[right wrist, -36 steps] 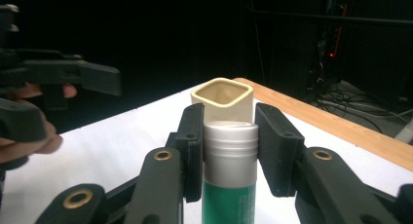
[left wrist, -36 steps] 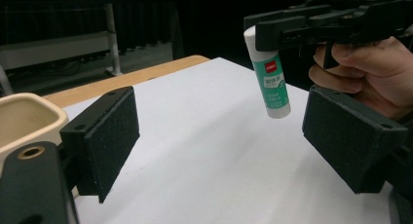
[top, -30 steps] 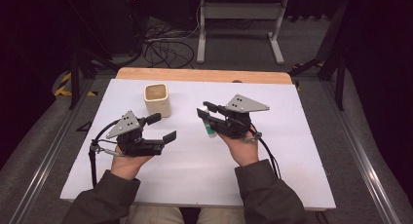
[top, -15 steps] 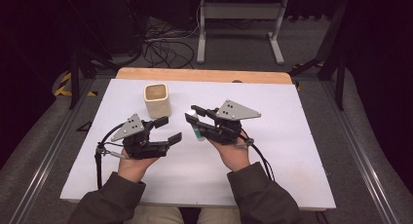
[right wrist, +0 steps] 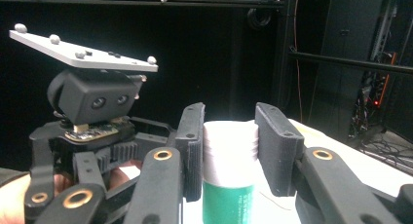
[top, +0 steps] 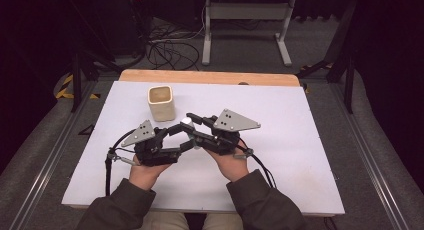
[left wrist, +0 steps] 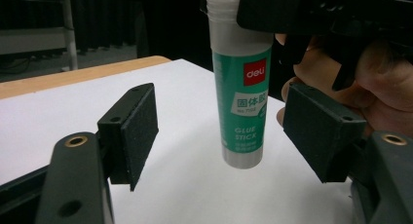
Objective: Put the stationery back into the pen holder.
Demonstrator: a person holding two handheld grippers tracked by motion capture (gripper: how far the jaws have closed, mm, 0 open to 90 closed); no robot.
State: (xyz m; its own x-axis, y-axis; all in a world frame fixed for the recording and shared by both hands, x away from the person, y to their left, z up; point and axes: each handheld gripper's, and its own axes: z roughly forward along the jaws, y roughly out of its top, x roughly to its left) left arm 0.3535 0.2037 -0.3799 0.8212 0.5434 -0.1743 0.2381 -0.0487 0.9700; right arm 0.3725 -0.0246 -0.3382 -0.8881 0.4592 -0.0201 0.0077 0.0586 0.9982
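The right tongs (right wrist: 229, 151) clamp the white cap of the glue stick (left wrist: 242, 92), held upright just above the desk (top: 300, 140), while the left tongs (left wrist: 234, 136), half-open, have been closing round its untouched green body, likely next to grip for uncapping.

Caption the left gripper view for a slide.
Upright glue stick, held at its cap by the right tool, stands between the left tool's closing, untouching pads.

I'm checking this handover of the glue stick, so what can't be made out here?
- Glue stick: its top is cut off by the left gripper view's upper edge and the right hand-held gripper.
- Its lower body is cut off by the right gripper view's bottom edge.
- In the high view, both hand-held grippers hide most of it.
- Cup: contents too small to tell.
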